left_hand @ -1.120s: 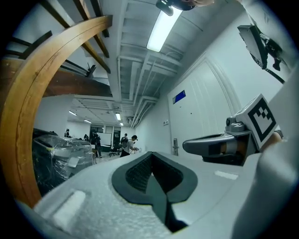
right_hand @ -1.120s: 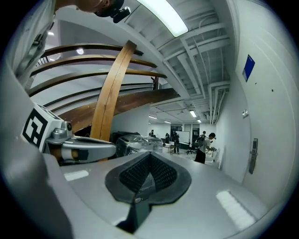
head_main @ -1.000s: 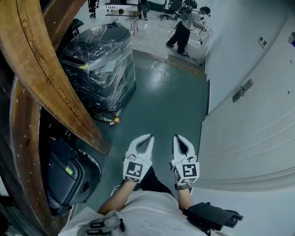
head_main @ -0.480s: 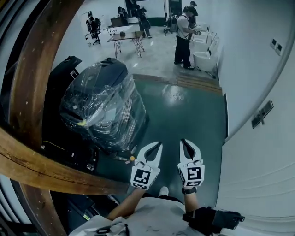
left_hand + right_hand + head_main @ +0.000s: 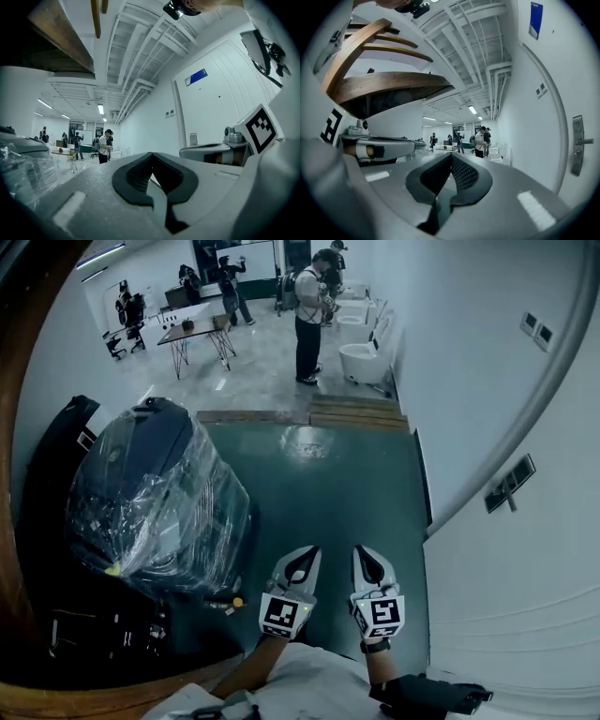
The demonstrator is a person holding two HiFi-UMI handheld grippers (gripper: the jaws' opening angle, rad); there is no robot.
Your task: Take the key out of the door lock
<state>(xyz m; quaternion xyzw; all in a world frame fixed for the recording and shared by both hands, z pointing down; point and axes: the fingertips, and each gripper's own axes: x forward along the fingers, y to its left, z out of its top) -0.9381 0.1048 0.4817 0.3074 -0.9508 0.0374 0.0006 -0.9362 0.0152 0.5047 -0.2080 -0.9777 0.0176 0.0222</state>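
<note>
Key itself is too small to pick out from here; it may be in the lock plate (image 5: 511, 486), but I can't tell. That plate, with its lever handle, sits on the white door (image 5: 525, 606) off to the person's right, and the right gripper view shows it side-on (image 5: 577, 145) at the edge of the picture.

Neither gripper is touching the door. Both are held out level in front of the person, side by side over the green floor (image 5: 328, 484), pointing down the room rather than at the lock. The left gripper (image 5: 309, 553) has its jaws closed tight together with nothing between them, which shows plainly in its own view (image 5: 150, 157). The right gripper (image 5: 362, 551) is the same: its jaws (image 5: 451, 158) have just closed the last little way and hold nothing.

To the left stands a dark bundle (image 5: 159, 502) wrapped in clear film (it shines under the lights), with a curved wooden beam (image 5: 14, 521) beside it. Further off, past a wooden step (image 5: 309, 414), a person (image 5: 307, 324) stands near white basins (image 5: 361, 357), and others are gathered round a worktop (image 5: 192, 334) at the far end.
</note>
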